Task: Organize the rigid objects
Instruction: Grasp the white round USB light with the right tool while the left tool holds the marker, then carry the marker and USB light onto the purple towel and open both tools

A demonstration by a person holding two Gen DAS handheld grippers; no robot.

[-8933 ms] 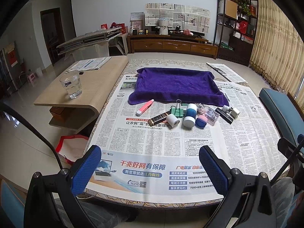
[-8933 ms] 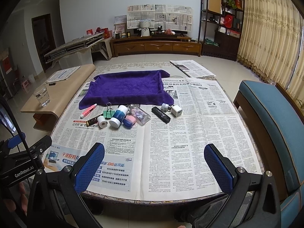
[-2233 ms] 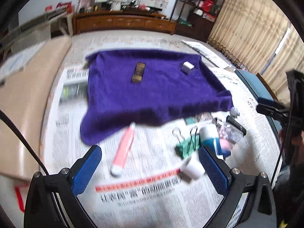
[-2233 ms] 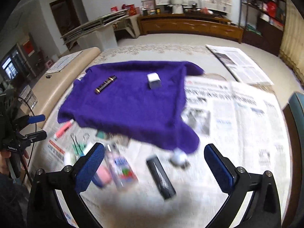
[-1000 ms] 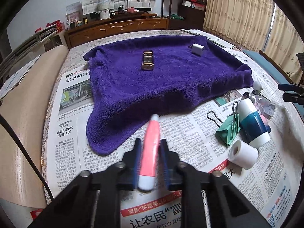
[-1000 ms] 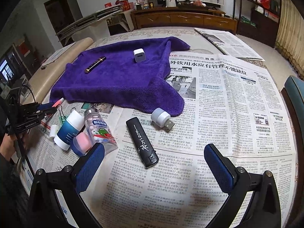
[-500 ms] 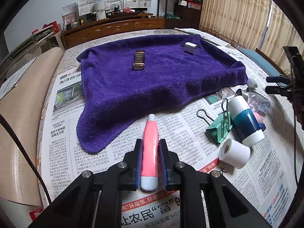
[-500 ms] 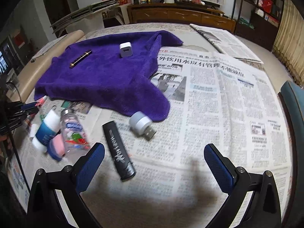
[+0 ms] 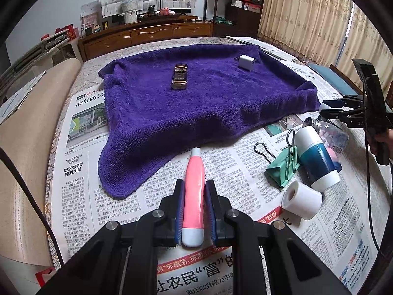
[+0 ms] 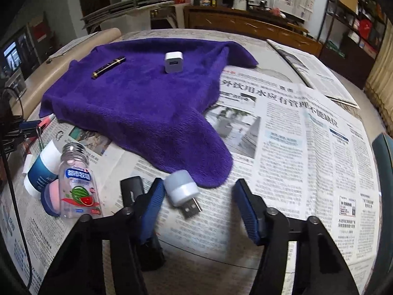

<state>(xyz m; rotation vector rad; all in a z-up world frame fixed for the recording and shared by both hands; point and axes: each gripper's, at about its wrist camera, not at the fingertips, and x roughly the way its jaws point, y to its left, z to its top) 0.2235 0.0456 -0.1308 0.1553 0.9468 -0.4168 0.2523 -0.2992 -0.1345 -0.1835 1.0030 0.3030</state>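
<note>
My left gripper (image 9: 194, 211) has its fingers clamped on the pink tube (image 9: 194, 191) near the towel (image 9: 196, 103)'s near edge. Right gripper (image 10: 199, 206) is half open around the USB light (image 10: 182, 188); I close next.

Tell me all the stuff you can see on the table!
purple terry towel: 1, purple, spread mid-table
dark gold-trimmed lighter: 1, on towel
white cube charger: 1, on towel
pink plastic tube: 1, in left tongs
green binder clip: 1, on newspaper
blue-white bottle: 1, lying down
white tape roll: 1, near bottle
clear candy bottle: 1, lying down
white USB light: 1, between right tongs
left tongs: shut
right tongs: open
</note>
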